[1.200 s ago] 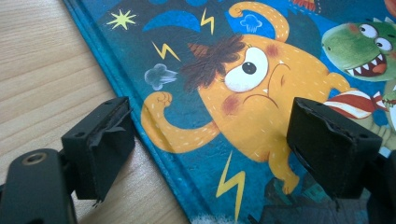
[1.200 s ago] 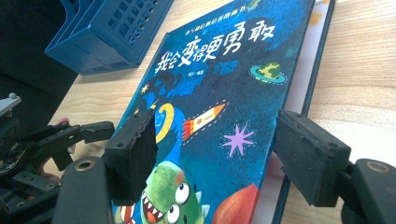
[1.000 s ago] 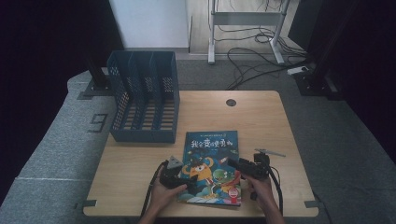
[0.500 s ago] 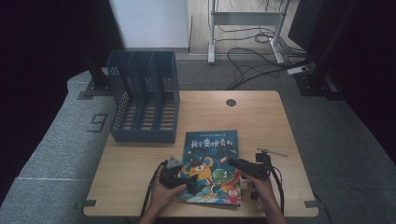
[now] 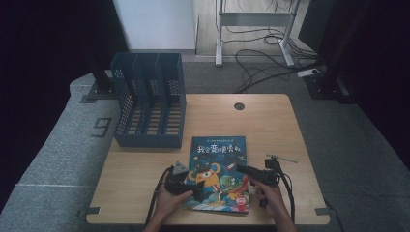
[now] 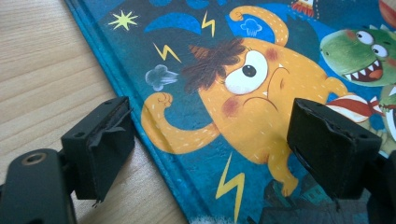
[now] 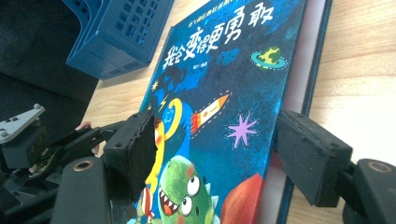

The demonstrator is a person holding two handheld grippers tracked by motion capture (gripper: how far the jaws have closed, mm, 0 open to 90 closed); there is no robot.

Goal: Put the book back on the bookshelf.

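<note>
Picture book lying flat, cover up, near the front edge of the bench, roughly midway along it. A blue file rack stands at the bench's far left corner, well apart from the book, its slots open upward.

My left tool sits at the book's left edge. In the left gripper view its jaws stand apart, one pad over bare wood just beside the spine edge, the other over the cover; neither presses on anything.

My right tool sits at the book's right edge. In the right gripper view its jaws are likewise apart and straddle that edge, where the cover appears raised a little off the white pages beneath. The pads do not close on it.

Step in hand, as I judge it: both tools are positioned at opposite edges of the book, before any grip is made. The likely aim is to lift the book and stand it in the rack, though opening the cover cannot be excluded.

The next move calls for getting one pad under an edge, closing firmly on cover and pages together, and keeping the thin cover from slipping free or the book from sliding across the wood.
</note>
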